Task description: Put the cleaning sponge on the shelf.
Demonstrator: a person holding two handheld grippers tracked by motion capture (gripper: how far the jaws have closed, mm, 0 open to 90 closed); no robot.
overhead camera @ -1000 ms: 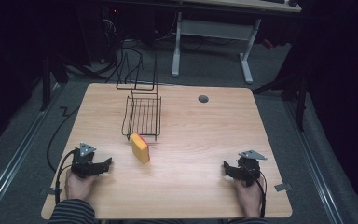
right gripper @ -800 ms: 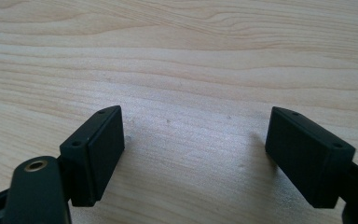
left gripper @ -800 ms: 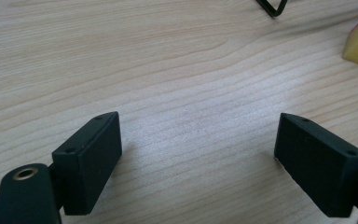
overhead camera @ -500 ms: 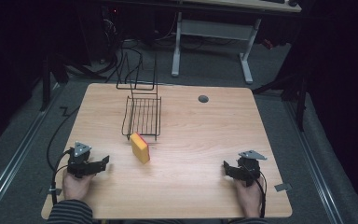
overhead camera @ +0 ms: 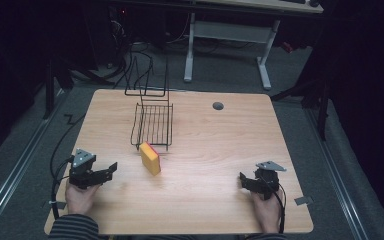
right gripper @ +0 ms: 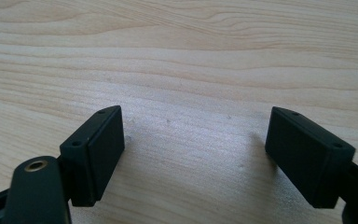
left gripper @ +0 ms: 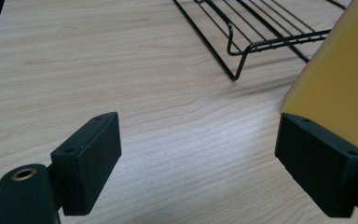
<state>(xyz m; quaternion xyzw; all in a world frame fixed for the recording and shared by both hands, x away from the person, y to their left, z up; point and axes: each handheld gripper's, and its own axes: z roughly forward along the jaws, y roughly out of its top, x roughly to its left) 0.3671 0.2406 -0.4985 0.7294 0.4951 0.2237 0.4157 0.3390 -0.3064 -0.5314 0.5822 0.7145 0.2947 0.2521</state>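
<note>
Starting out, by the look of it: nothing gripped yet. Yellow sponge with a red-pink top edge stands on the desk, just in front of the black wire dish rack, possibly touching its near edge. Left gripper points toward the sponge, fingers spread wide and empty; the sponge sits close past the right-hand finger in the left gripper view. Right gripper rests well apart near the desk's front right, also wide open, holding nothing. Left to do, likely: grasp the sponge and move it, probably to the rack.
</note>
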